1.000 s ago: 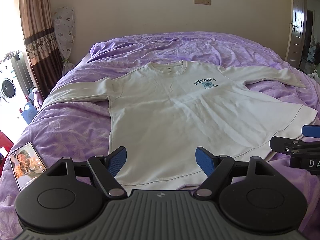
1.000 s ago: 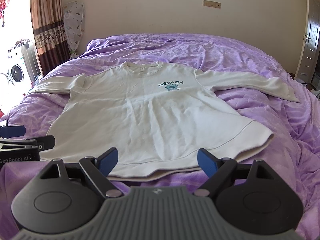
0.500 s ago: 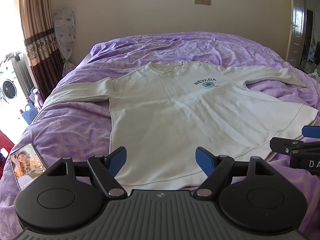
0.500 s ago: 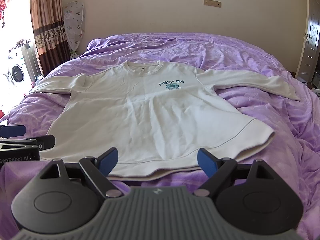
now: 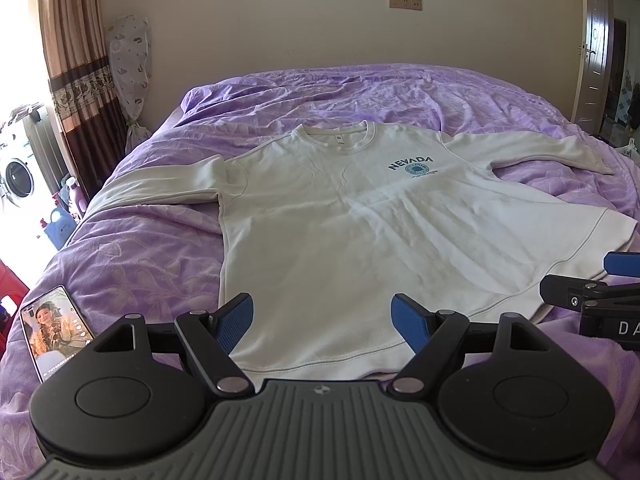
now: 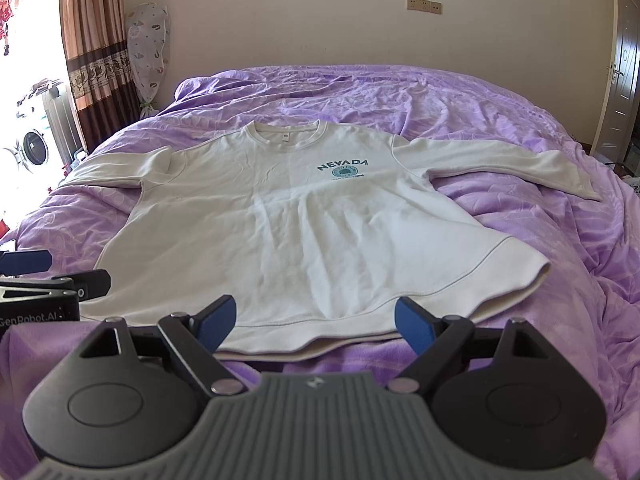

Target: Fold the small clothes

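The cream long-sleeved sweatshirt (image 5: 344, 232) lay face up and spread flat on the purple bedspread (image 5: 132, 256), directly ahead of both claws, its ribbed hem nearest them and its collar farthest away. The left gripper (image 5: 323, 322) was released, its blue pads spread wide above the hem and holding nothing; the right gripper (image 6: 316, 319) was likewise released and empty, just short of the hem on its own side. The garment appeared to be a soft, medium-weight knit with a stitched hem band, a ribbed neckline and a dark "NEVADA" print (image 6: 342, 166) on the chest; shallow wrinkles crossed the body. The bedspread was thin, glossy and heavily creased, so a low pinch would probably have gathered it together with the hem. The hem ahead of the right gripper showed two separated layers, and a shallow bite could have taken only the upper one and skewed the fold. Both sleeves lay outstretched to the far left and far right and might have dragged. A smartphone (image 5: 56, 330) with a lit screen lay on the bedspread just left of the left gripper, where a tugged cover or a sweeping sleeve could have shifted it.
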`<state>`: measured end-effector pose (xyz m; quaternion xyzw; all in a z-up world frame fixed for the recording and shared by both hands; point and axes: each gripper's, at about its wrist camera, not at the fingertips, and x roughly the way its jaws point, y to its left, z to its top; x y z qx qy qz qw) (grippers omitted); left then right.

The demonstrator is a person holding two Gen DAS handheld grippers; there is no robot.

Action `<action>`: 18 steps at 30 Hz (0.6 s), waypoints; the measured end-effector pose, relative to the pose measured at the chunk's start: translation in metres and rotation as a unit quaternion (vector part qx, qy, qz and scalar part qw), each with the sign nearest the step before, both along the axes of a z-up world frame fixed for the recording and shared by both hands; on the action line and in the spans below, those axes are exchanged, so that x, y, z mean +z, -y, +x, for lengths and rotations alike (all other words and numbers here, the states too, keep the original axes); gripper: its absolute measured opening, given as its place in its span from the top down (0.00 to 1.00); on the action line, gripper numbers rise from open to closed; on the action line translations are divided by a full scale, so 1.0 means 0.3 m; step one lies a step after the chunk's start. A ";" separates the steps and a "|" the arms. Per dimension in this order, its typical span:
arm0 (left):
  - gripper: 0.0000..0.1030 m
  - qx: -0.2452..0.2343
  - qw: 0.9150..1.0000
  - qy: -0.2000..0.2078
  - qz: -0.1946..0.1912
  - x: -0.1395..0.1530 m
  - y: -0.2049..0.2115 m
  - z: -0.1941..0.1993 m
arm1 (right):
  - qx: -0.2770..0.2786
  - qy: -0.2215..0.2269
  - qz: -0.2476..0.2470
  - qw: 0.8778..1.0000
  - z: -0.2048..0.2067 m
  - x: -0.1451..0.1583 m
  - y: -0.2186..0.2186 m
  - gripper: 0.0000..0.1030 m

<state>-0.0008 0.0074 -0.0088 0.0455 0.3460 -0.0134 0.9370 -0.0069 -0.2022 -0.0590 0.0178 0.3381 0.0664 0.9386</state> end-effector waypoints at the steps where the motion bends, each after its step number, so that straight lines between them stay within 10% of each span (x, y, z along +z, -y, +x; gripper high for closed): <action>1: 0.11 0.000 1.000 0.000 0.000 -0.001 -0.001 0.000 | 0.000 0.000 0.000 1.000 0.000 0.000 0.000 0.20; 18: 0.11 0.000 1.000 0.000 0.001 -0.003 0.000 -0.001 | 0.000 -0.001 0.001 1.000 0.001 0.000 0.001 0.20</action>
